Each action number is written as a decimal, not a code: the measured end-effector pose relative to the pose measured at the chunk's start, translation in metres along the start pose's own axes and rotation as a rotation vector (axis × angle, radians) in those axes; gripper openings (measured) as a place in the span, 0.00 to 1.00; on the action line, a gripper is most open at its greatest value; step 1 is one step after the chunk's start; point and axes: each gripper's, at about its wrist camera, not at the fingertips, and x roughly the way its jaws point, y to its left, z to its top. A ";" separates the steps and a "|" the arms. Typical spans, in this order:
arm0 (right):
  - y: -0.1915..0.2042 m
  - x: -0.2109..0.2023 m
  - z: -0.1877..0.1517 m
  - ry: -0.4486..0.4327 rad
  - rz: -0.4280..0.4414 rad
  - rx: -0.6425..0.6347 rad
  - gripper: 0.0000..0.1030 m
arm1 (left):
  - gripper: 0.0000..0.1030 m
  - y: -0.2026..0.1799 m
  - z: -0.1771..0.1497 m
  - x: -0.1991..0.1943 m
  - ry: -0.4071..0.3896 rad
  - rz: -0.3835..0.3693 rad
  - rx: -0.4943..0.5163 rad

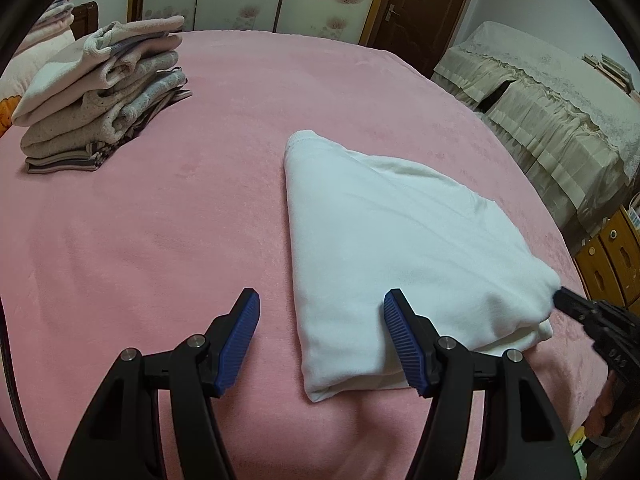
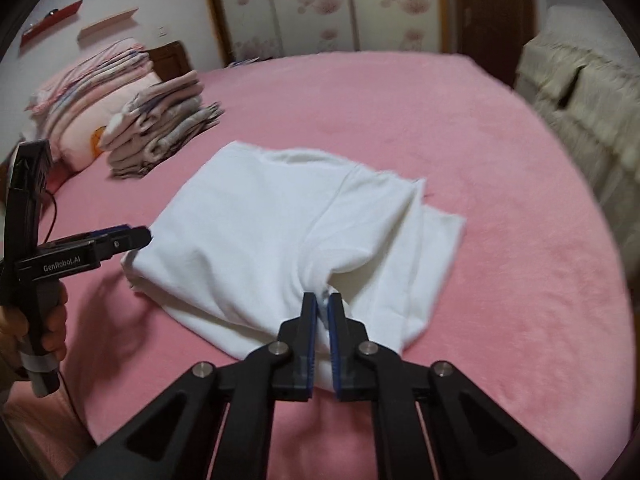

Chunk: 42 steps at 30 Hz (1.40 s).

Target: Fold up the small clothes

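Right hand-held gripper: bottom centre, clamped on the cloth's near fold.
Left hand-held gripper: spread wide, one finger on the cloth.
Cloth: white, mid-frame on the pink bed.
Stack: folded clothes, upper left.

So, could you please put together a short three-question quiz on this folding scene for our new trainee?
1. True or false: the right gripper is shut on the white garment.
2. How do the left gripper's fingers stand? A) wide open, one on each side of the garment's near left edge B) clamped on a sleeve C) holding a towel
3. Fill in: the stack of folded clothes sits on the ____ blanket.

Key: 1 true; 2 A; 3 pink.
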 end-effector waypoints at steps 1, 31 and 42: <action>-0.003 -0.007 -0.001 -0.012 -0.005 0.023 0.01 | 0.62 -0.001 -0.001 0.001 0.004 -0.005 0.004; -0.010 0.027 -0.006 0.028 0.067 0.176 0.18 | 0.64 0.002 -0.001 0.003 0.034 -0.023 0.032; -0.009 0.018 -0.019 0.068 -0.061 0.145 0.19 | 0.68 -0.008 -0.007 0.008 0.087 -0.066 0.078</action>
